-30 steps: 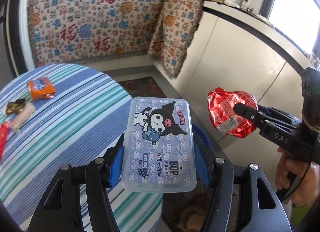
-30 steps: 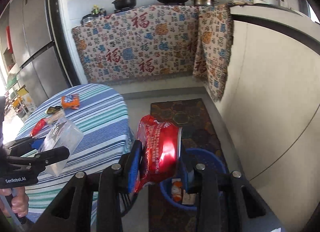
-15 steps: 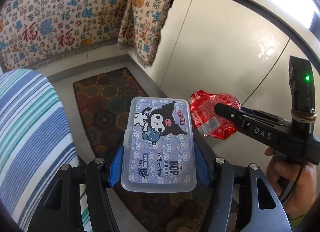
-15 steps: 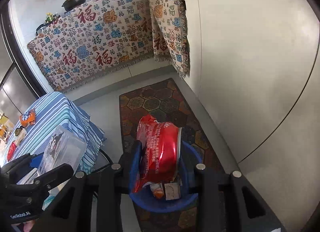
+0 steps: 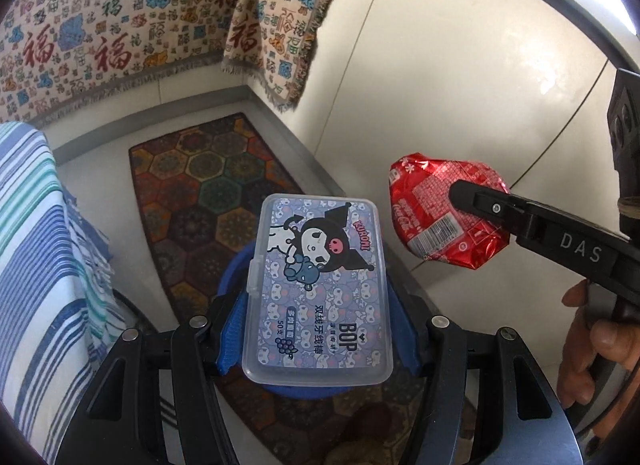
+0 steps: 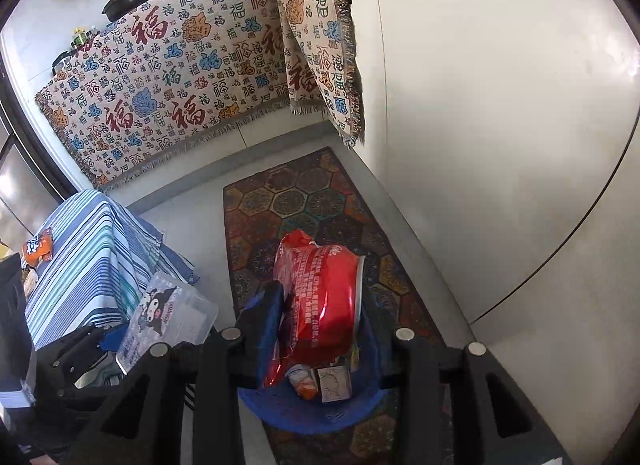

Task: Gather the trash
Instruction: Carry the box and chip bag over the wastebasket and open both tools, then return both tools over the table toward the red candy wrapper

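both jaws grip trash over the blue bin (image 6: 280, 405) (right opening): box (image 5: 318, 289) left, can (image 6: 324, 301) right.

Left tongs (image 5: 318, 325) gripping clear floss-pick box (image 5: 320, 289), right tongs' jaws opening around crushed red can (image 5: 440, 213)

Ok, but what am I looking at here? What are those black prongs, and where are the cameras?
No robot: a person holds a two-finger gripper in each hand, each with a wide-angle camera looking along its fingers. One picture is from the left gripper, clamped on a clear plastic box; the other from the right gripper, whose jaws are opening with a crushed red can between them. Both hang over a blue bin on the floor that holds trash. An orange wrapper lies on the striped table.
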`<state>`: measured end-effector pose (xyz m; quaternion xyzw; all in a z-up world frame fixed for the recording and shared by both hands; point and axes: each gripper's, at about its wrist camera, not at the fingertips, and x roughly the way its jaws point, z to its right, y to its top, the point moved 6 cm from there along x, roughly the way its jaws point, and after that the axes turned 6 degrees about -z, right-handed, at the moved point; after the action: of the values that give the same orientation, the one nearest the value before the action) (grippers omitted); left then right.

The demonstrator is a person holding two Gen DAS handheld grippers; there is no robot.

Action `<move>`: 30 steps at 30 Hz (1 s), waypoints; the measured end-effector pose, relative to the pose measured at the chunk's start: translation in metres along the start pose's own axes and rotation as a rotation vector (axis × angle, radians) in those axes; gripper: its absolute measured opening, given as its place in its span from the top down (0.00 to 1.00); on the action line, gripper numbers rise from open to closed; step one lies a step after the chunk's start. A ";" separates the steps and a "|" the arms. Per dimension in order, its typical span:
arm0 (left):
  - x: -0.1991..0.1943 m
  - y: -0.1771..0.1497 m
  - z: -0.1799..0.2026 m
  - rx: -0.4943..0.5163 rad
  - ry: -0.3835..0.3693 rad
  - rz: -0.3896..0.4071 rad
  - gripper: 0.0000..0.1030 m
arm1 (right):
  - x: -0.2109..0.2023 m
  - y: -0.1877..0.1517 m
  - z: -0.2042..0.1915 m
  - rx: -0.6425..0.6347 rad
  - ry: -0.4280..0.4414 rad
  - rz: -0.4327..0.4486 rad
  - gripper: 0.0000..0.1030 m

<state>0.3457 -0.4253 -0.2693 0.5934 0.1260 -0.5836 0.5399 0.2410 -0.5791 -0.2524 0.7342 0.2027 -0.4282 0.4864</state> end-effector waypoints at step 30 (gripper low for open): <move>-0.198 -0.172 -0.202 -0.268 0.431 0.085 0.03 | -0.057 -0.072 -0.295 -0.518 0.304 0.127 0.27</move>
<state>0.2670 -0.1046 -0.2437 0.6321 0.2892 -0.3984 0.5984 0.2855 -0.2780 -0.1971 0.6527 0.3292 -0.2162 0.6472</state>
